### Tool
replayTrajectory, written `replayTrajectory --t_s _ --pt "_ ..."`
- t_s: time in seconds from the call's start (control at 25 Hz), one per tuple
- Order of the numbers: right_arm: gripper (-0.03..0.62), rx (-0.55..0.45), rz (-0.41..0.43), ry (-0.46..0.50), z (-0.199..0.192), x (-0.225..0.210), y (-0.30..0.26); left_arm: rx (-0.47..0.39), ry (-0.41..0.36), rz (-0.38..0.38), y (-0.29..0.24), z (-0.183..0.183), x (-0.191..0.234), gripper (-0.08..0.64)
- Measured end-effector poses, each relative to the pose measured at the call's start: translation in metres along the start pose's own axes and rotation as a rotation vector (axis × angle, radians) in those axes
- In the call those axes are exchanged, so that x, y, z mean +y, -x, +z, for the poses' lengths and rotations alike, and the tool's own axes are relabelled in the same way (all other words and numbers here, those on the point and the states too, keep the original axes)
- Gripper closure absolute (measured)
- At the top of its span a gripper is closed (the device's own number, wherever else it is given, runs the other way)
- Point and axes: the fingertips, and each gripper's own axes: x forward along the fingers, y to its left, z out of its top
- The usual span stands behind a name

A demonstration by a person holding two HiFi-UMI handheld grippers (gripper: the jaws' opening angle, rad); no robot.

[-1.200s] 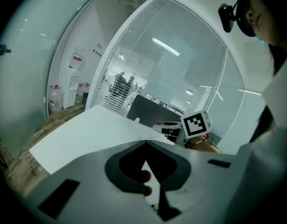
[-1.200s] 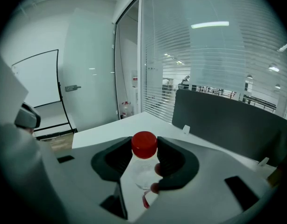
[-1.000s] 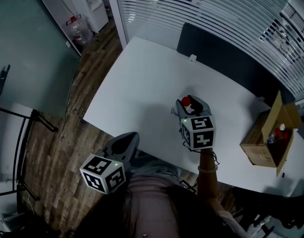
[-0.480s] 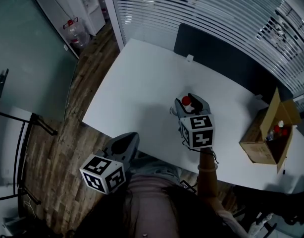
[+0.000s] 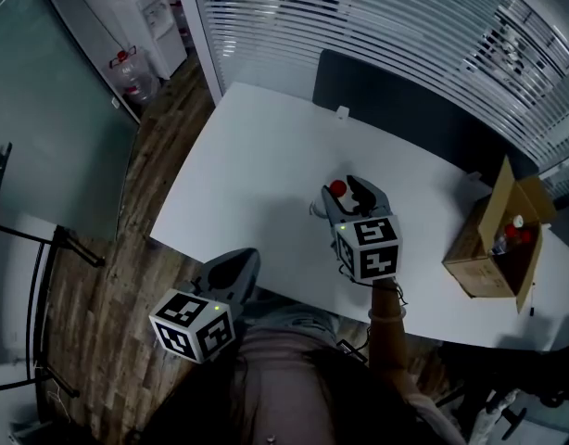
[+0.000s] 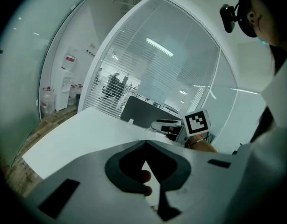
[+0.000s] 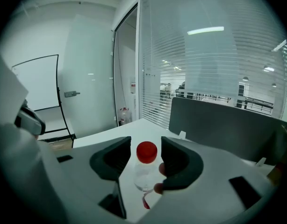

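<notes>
One red-capped bottle (image 7: 146, 171) stands within right gripper (image 7: 146, 143), jaws spread (left gripper (image 6: 146, 143): jaws together).

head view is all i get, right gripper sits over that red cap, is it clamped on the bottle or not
Observer: Not clamped. In the right gripper view the right gripper has its jaws apart, with a slim gap on each side of the red cap.
Operator: is the bottle standing or tipped
Observer: The bottle stands upright on the white table, its clear body between the jaws.
Operator: and the left one, holding anything
Observer: The left gripper is shut, jaw tips together with nothing between them.
</notes>
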Motion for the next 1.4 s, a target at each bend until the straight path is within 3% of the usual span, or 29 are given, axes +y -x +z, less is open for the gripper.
replayTrajectory --t_s 0.76,1.4 --pt "0.407 -0.077 -0.113 -0.073 0.001 -0.019 0.074 0.045 -0.082 -0.18 -0.018 -0.001 -0.049 0.551" --pt "0.521 -0.094 -0.259 -0.139 -0.022 -0.037 0.126 0.083 -0.168 -0.274 -0.031 -0.005 -0.076 0.551"
